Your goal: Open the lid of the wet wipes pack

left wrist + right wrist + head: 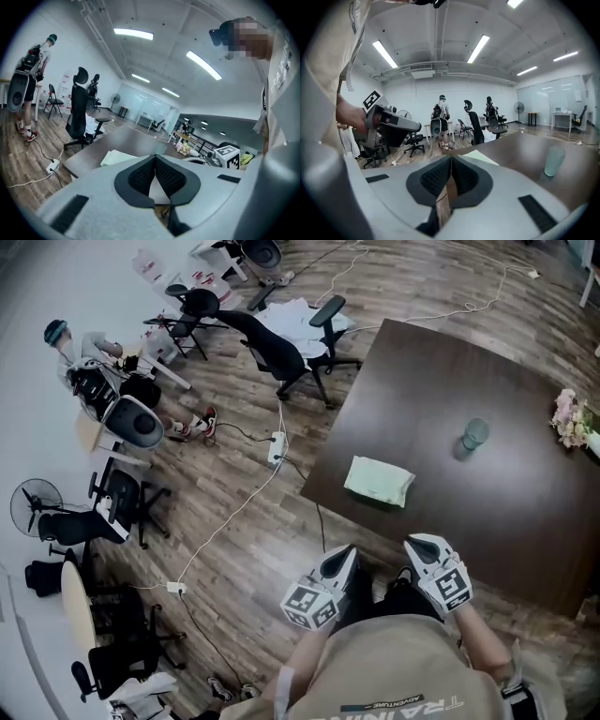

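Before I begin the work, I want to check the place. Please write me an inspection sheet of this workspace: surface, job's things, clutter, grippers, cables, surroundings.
Surface: dark brown table, holding three things.
Job's things: wet wipes pack lies flat near the table's corner, untouched; lid state cannot be told.
Clutter: translucent cup; flowers at the table's edge.
Grippers: left gripper and right gripper both shut and empty, away from the pack.
Cables: white cable and power strip on the floor beside the table; nothing seen on the table.
Surroundings: office chair, fan, person.
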A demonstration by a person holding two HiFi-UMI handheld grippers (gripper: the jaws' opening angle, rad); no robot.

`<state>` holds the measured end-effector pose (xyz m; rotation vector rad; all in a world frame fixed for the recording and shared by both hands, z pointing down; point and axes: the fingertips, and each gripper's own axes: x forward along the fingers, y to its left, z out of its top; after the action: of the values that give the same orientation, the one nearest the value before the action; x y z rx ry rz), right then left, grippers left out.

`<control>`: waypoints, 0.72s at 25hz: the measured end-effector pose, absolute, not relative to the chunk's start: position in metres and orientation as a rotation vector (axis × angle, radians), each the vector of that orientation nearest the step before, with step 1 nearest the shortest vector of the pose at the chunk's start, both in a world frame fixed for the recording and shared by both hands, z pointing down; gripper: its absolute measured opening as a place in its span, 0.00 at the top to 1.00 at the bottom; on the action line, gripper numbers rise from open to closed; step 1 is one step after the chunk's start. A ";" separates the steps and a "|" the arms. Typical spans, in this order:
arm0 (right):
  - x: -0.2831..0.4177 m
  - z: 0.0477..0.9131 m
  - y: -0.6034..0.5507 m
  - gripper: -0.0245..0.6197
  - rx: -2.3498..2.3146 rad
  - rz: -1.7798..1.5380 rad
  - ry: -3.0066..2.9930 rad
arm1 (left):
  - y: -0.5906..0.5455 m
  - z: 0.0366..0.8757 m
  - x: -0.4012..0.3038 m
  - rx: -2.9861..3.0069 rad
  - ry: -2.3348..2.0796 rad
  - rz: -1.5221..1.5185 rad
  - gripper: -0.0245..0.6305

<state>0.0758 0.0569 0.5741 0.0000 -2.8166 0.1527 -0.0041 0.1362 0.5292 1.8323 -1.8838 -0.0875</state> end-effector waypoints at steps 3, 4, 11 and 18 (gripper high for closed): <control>0.060 0.569 0.061 0.94 -0.016 0.086 -2.795 | 0.121 0.520 -0.022 1.894 -1.876 -0.089 0.95; 0.055 0.567 0.062 0.94 -0.011 0.063 -2.783 | 0.117 0.515 -0.028 1.917 -1.870 -0.091 0.95; 0.004 0.553 0.068 0.94 0.051 0.056 -2.754 | 0.125 0.490 -0.094 2.030 -1.900 -0.100 0.95; -0.029 0.548 0.040 0.94 0.351 0.191 -2.738 | 0.163 0.529 -0.153 2.023 -1.873 0.086 0.95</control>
<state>-0.0289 0.0402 0.5483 0.3505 -2.7378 0.1906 -0.1530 0.1633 0.5289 2.0226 -1.8732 0.0859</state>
